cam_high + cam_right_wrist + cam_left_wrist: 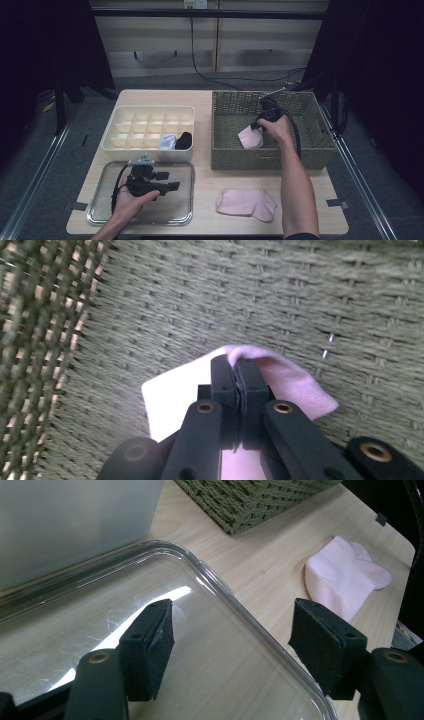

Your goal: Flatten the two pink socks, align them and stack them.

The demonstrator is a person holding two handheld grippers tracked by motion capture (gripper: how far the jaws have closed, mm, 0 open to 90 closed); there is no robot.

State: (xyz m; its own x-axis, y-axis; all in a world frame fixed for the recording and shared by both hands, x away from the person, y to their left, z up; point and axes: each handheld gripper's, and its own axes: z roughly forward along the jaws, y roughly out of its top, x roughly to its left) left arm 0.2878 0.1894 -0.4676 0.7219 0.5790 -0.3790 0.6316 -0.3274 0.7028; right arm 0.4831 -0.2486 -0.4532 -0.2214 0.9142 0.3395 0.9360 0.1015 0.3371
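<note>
Right tongs (235,371) are clamped on a pink sock (287,377) inside the basket (227,145): judged light, limp; a fold is gripped. Left tongs (232,645) are wide, empty.

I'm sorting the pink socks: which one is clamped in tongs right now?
The pink sock inside the wicker basket: the right tongs are shut on it. The other pink sock lies flat on the table's near edge, untouched.
</note>
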